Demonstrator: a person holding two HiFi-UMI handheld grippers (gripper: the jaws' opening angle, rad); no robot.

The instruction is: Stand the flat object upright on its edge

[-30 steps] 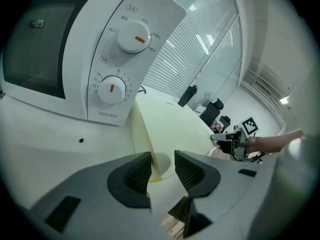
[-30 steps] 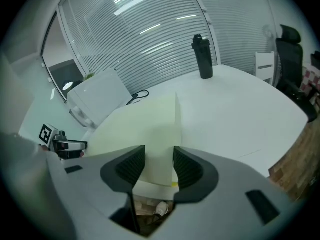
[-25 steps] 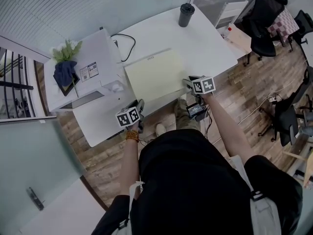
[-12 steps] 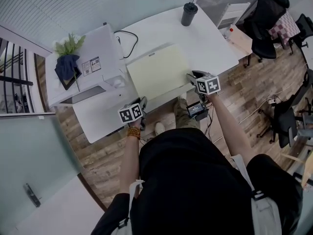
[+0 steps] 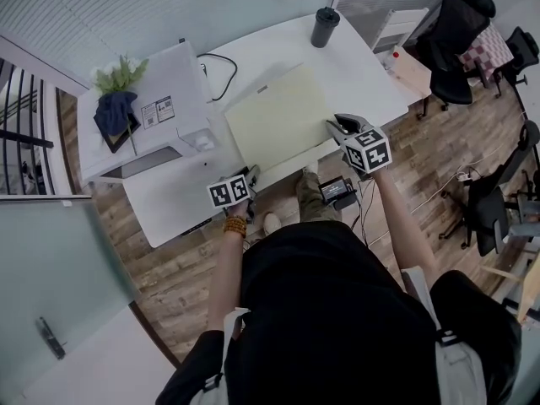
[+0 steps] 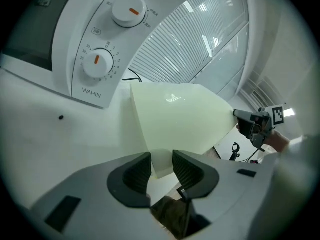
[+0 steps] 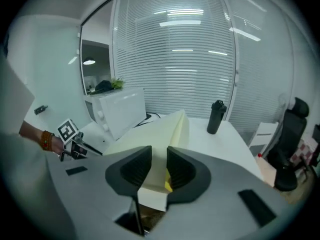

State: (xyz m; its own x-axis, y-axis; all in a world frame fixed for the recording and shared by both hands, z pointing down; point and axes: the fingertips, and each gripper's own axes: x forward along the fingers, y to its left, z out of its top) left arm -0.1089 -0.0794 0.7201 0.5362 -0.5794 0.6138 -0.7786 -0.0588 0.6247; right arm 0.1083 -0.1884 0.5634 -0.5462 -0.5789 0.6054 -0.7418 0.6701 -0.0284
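Pale yellow and thin, the flat board [image 5: 278,121] sits over the middle of the white desk [image 5: 363,74], with a white dial-fronted appliance [image 5: 143,112] to its left and a black tumbler [image 5: 321,25] at the far edge. The board's near side reaches the desk's near edge, which is likely why both claws can get a jaw beneath it there.

The left claw [image 6: 161,161] is pinching the near left corner, which is wedged between the ribbed pads. The right claw [image 7: 159,156] has the near right corner between its jaws. They are closing, and the pads already look to be pressing on it.

In the right gripper view the board slants upward away from the claw, so the near side seems lifted while the far side bears on the desk. How steep it is I cannot tell.

Holding two well-separated corners of one side suits the job. The opposite edge can act as a hinge, and the board should not twist as it swings up. I judge the raising barely begun. The far edge may slide on the smooth desk.
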